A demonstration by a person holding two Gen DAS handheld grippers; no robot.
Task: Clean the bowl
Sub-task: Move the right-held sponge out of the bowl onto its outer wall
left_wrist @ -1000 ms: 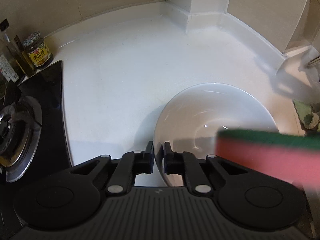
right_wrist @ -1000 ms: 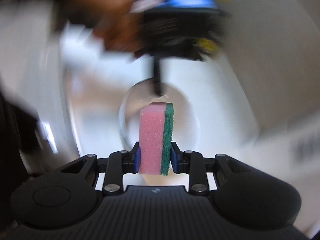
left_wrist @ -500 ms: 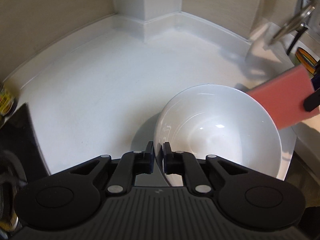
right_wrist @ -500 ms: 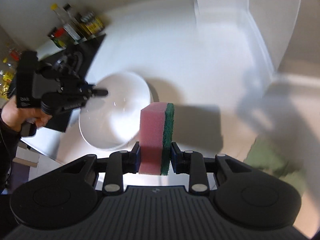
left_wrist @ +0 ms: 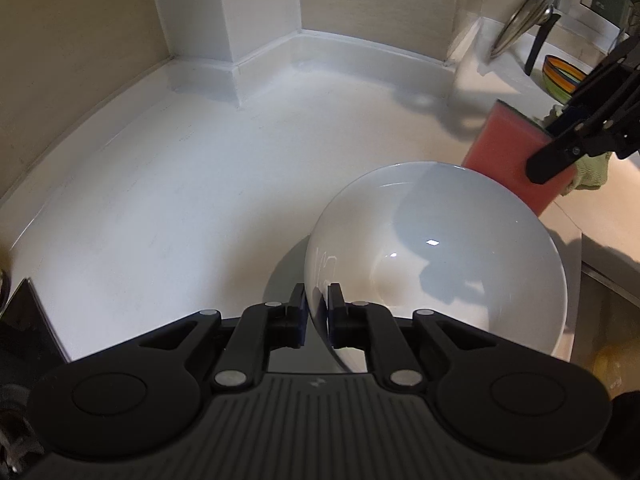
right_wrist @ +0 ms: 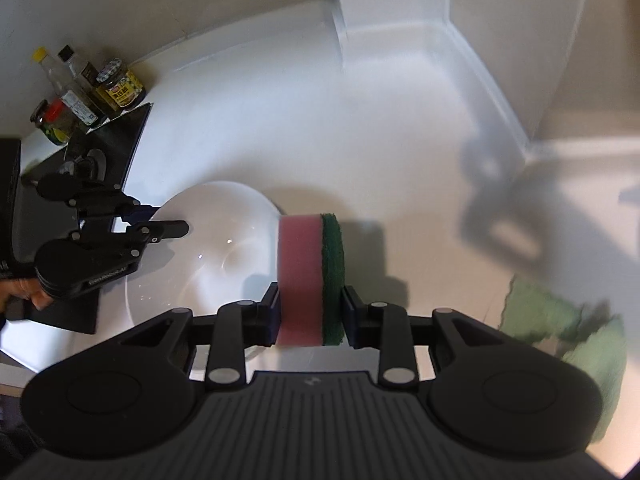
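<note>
A white bowl [left_wrist: 440, 256] is held a little above the white counter, and it also shows in the right wrist view [right_wrist: 208, 248]. My left gripper [left_wrist: 317, 312] is shut on the bowl's near rim; it appears in the right wrist view [right_wrist: 160, 222] at the bowl's left edge. My right gripper [right_wrist: 310, 312] is shut on a pink sponge with a green scouring side [right_wrist: 310, 276]. In the left wrist view the sponge [left_wrist: 508, 156] hangs just beyond the bowl's far right rim, outside the bowl.
The white counter [left_wrist: 180, 200] runs to a tiled corner. Sauce bottles and jars [right_wrist: 88, 92] stand by a black stove [right_wrist: 104, 148] at left. A green cloth [right_wrist: 568, 344] lies at right. A striped bowl [left_wrist: 560, 76] and a glass lid [left_wrist: 528, 4] sit at far right.
The sponge has come out of the bowl and moved to beyond its right rim. The left gripper has swung right with the bowl, away from the stove.
</note>
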